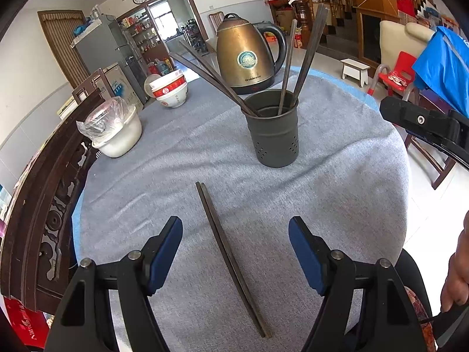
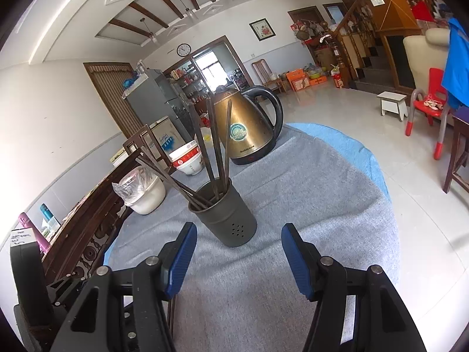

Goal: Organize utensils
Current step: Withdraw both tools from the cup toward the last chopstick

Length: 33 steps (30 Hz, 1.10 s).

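A dark perforated utensil holder (image 1: 272, 130) stands mid-table with several dark chopsticks (image 1: 288, 67) leaning out of it; it also shows in the right wrist view (image 2: 227, 215). A pair of dark chopsticks (image 1: 228, 256) lies flat on the grey tablecloth (image 1: 337, 182), between the fingers of my left gripper (image 1: 236, 252), which is open and empty above them. My right gripper (image 2: 237, 256) is open and empty, just short of the holder. Part of the right gripper shows at the right edge of the left wrist view (image 1: 425, 123).
A brass electric kettle (image 1: 249, 54) stands behind the holder. Stacked red-and-white bowls (image 1: 171, 88) and a white plastic-covered bowl (image 1: 117, 127) sit at the table's left. A carved dark wooden chair back (image 1: 44, 193) borders the left edge. The table drops off on the right.
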Available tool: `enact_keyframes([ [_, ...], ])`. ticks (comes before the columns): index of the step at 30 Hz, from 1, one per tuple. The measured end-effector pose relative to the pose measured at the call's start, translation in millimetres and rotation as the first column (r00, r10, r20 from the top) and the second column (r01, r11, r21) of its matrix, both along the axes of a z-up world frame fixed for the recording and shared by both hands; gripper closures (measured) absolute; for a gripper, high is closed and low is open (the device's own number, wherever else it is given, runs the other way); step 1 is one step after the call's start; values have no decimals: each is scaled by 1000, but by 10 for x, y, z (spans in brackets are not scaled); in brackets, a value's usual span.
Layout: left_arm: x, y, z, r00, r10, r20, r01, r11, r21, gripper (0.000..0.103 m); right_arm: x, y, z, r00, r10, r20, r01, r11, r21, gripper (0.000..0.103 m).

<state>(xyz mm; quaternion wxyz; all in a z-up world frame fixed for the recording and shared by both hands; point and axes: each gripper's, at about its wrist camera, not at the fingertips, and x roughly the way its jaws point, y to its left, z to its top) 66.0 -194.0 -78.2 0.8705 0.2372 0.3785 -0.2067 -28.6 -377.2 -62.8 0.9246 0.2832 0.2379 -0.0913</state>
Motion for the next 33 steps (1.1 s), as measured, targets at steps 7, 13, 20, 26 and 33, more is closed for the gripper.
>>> enact_keyframes([
  [7,47,78,-19,1000,12,-12,-12,1000,-12,27,42,76,6,1000,18,-8,-18,1000,-11,39],
  [13,141,250,-99,999,44,-32,-44,999,-16,27,89,157,19,999,34,-20,-34,999,-24,39],
  [20,376,663,-254,983,149,-109,-154,988,-33,27,161,242,-38,997,68,-37,-68,998,-5,39],
  [26,552,947,-346,960,211,-182,-226,972,-64,27,283,397,-122,988,132,-78,-132,991,7,58],
  [33,639,1138,-474,940,231,-252,-259,962,-84,27,417,644,-225,972,195,-128,-197,980,1,63],
])
